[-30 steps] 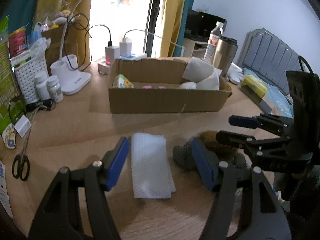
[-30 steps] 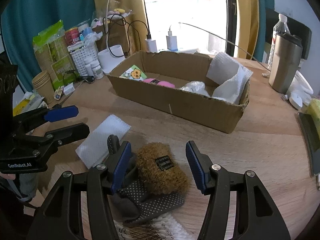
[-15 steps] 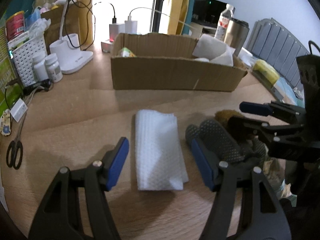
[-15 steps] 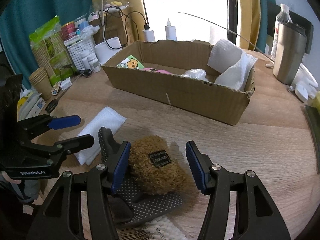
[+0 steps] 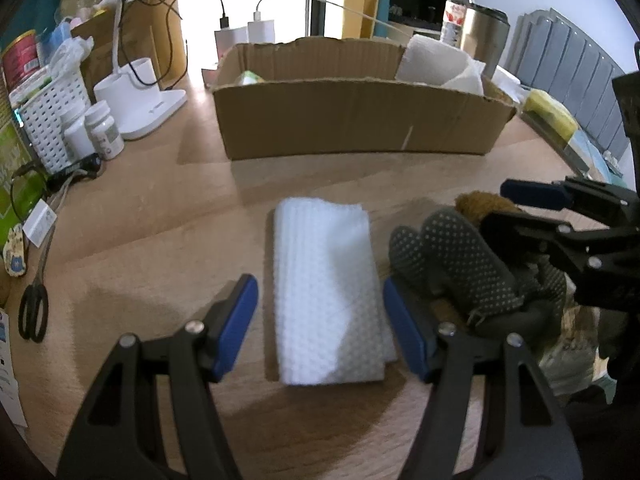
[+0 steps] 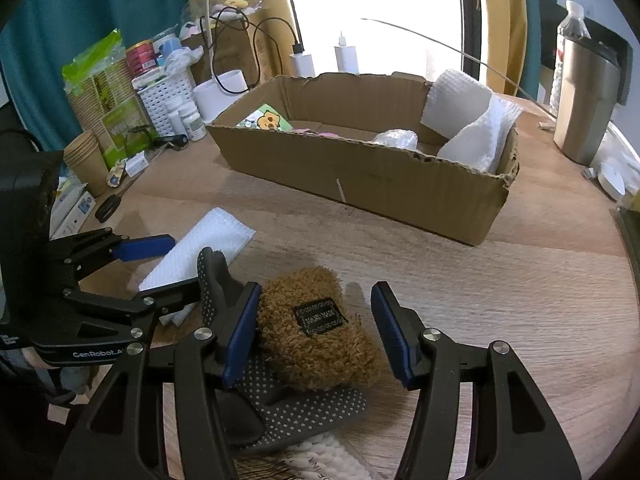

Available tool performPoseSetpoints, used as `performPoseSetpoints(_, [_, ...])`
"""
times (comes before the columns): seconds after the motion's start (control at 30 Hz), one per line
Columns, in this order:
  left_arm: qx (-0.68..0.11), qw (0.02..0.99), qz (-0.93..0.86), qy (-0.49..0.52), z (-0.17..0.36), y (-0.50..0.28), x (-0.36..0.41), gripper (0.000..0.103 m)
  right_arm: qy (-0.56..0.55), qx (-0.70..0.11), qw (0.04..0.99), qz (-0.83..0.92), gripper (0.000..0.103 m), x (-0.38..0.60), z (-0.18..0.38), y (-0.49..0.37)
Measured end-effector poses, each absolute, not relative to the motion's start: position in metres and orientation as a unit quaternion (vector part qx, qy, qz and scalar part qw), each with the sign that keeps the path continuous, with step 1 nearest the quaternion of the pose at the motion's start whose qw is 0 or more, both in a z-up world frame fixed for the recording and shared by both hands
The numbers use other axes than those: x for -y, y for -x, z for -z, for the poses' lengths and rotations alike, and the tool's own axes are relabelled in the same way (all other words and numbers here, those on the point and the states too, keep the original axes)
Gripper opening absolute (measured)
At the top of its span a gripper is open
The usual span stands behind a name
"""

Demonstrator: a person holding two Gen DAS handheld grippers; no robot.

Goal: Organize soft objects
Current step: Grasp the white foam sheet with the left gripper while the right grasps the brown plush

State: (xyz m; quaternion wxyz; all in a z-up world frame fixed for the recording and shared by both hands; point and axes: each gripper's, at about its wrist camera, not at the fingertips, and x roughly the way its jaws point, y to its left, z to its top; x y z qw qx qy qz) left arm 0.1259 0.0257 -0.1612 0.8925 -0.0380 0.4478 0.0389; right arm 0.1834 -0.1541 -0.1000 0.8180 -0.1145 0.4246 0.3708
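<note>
While the left tongs [image 5: 320,328] gape, the white cloth [image 5: 326,292] lies between — untouched.

Folded white textured cloth [image 5: 326,292] flat on wooden bench [image 5: 160,216]. Just right: grey dotted fabric gloves [image 6: 296,404] lying flat, brown fuzzy plush pouch with black label [image 6: 316,328] resting on top. Open brown cardboard box [image 6: 360,168] behind, white paper towel roll [image 6: 456,100] upright in right end.

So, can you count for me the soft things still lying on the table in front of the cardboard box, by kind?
Folded white cloth: 1
Brown fuzzy pouch with a black label: 1
Grey dotted glove: 1
White knitted item, only partly in view at the bottom edge: 1
Total: 4
</note>
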Motion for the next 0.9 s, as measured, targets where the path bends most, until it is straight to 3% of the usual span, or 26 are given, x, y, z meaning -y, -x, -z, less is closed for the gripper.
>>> performPoseSetpoints(0.2, [-0.445,0.895,-0.030,0.015,0.161,-0.125,-0.018,0.064,0.117,-0.432,0.812,-0.375,0.057,0.153,0.105,-0.183])
performPoseSetpoints(0.37, [-0.443,0.896,-0.012,0.005,0.158,-0.123,-0.011,0.038,0.124,-0.429,0.810,-0.381,0.047,0.152,0.104,-0.181])
performPoseSetpoints(0.53, [-0.443,0.897,0.002,-0.005,0.156,-0.122,-0.004,0.021,0.124,-0.423,0.812,-0.384,0.043,0.154,0.101,-0.180])
performPoseSetpoints(0.9, [-0.417,0.909,0.005,0.012,0.139,-0.116,-0.008,0.019,0.125,-0.404,0.821,-0.384,0.042,0.154,0.086,-0.181])
